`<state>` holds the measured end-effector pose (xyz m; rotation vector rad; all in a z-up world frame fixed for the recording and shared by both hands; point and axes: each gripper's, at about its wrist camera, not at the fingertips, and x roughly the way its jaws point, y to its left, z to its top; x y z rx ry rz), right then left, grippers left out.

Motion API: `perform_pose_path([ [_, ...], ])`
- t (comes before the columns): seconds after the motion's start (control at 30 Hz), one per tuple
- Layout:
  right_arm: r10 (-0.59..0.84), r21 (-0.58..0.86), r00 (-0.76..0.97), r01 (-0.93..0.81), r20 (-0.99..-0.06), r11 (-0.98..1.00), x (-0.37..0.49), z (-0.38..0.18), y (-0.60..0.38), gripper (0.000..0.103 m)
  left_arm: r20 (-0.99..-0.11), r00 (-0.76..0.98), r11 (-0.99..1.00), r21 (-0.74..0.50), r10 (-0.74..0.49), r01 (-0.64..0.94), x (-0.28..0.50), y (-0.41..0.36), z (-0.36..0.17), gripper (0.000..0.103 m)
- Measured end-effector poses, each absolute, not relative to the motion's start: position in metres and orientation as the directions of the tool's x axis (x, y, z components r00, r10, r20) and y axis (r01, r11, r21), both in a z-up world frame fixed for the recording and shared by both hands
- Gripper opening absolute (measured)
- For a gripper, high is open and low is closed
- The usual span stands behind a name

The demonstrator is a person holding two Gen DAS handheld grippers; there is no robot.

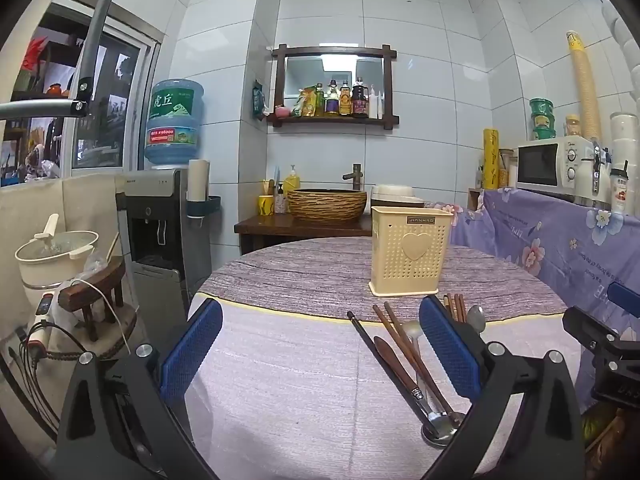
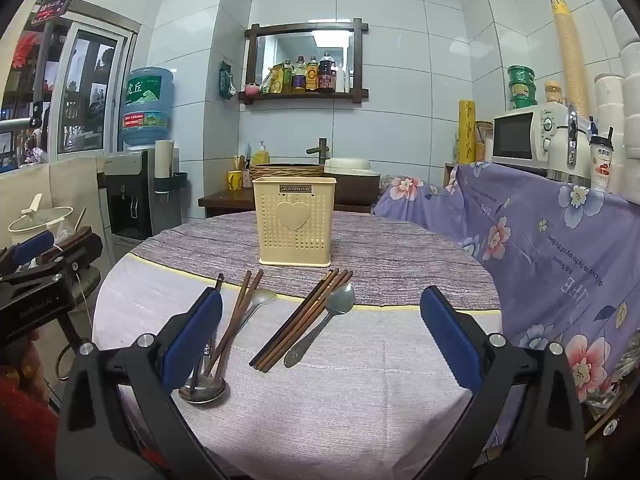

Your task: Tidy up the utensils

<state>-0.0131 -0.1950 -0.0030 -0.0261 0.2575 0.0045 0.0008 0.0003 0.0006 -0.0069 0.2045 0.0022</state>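
A cream perforated utensil holder stands upright and looks empty toward the far side of the round table. In front of it lie two loose piles. The left pile has brown chopsticks, a black-handled spoon and a metal spoon. The right pile holds several dark chopsticks and a metal spoon. My left gripper hovers open over bare cloth, left of the first pile. My right gripper is open above the second pile, holding nothing.
A floral cloth covers the counter along the right, with a microwave on it. A water dispenser and a pot on a stool stand at the left. A basin sits on a wooden stand behind the table.
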Motion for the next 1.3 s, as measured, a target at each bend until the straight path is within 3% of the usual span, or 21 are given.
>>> perform_pose_path([
  [1.3, 0.003, -0.027, 0.968, -0.010, -0.252, 1.000, -0.0135, -0.0003, -0.1912, 0.098, -0.193, 0.981, 1.000, -0.010, 0.004, -0.006, -0.0005, -0.0023, 0.0000, 0.098],
])
